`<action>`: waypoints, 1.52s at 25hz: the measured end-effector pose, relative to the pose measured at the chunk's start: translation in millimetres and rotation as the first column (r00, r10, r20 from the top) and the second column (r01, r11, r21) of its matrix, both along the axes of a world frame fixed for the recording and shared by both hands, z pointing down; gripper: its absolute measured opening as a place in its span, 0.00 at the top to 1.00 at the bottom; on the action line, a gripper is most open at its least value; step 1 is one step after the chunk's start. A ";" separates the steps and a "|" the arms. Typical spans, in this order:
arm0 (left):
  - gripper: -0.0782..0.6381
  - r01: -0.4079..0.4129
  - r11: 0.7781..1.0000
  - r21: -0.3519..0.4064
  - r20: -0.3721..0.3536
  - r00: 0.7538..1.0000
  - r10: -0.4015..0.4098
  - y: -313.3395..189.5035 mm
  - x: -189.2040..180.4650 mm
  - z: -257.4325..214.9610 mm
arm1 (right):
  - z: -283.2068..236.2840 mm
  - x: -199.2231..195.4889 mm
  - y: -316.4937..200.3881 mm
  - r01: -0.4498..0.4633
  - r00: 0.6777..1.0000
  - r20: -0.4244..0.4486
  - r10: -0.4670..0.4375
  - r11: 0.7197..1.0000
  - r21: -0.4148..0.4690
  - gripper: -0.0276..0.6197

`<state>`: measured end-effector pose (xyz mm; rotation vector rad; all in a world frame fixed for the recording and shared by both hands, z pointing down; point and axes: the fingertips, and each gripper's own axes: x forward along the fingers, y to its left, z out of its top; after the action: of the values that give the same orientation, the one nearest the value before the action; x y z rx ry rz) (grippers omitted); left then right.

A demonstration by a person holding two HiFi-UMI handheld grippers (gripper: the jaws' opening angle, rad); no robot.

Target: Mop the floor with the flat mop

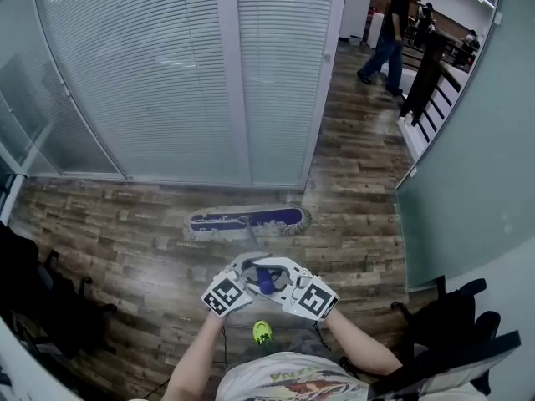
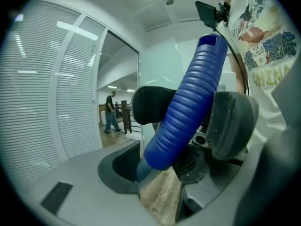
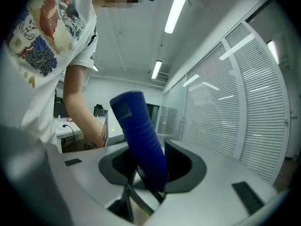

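Flat mop [image 1: 247,220] lies pad-down on the wood floor [image 1: 125,232], close to the floor's far edge under the blind-covered glass wall [image 1: 167,73]. Its thin shaft [image 1: 250,234] runs back to a blue ribbed grip [image 1: 266,279]. Left hand-held gripper [image 2: 157,173] is clamped on the grip's lower end; right hand-held gripper [image 3: 148,173] is clamped on it from the opposite side. Judged light – stiff pole, soft fringed pad, pivoting joint. Ribs should resist slipping; best hold is the ribbed grip – bare shaft looks slick
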<state>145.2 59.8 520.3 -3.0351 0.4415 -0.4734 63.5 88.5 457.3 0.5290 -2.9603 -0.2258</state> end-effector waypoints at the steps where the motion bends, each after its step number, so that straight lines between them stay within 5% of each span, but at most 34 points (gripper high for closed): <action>1: 0.65 -0.004 1.000 0.001 0.003 1.000 0.004 16.1 5.8 0.5 | 0.4 6.2 15.9 0.002 1.000 0.001 -0.002 1.000 0.002 0.73; 14: 0.63 -0.016 0.999 0.034 0.031 0.999 0.015 257.2 130.0 36.0 | 41.1 134.1 261.6 0.100 0.994 -0.048 -0.102 0.994 -0.047 0.70; 21: 0.64 -0.036 0.996 0.079 -0.003 0.999 0.036 352.9 160.6 20.2 | 29.2 168.4 355.5 0.108 0.993 -0.046 -0.112 0.990 -0.089 0.70; 30: 0.65 -0.080 0.993 0.091 0.052 0.996 0.076 388.3 187.7 41.3 | 47.5 193.7 389.3 0.123 0.992 -0.017 -0.125 0.986 -0.110 0.69; 38: 0.65 -0.043 0.995 0.084 0.052 0.998 0.039 355.4 170.5 47.1 | 52.7 174.3 357.3 0.174 0.985 0.028 -0.172 0.977 -0.124 0.65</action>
<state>315.7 415.1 567.4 -2.9369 0.3855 -0.5134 237.8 445.8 510.0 0.2595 -3.0126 -0.0492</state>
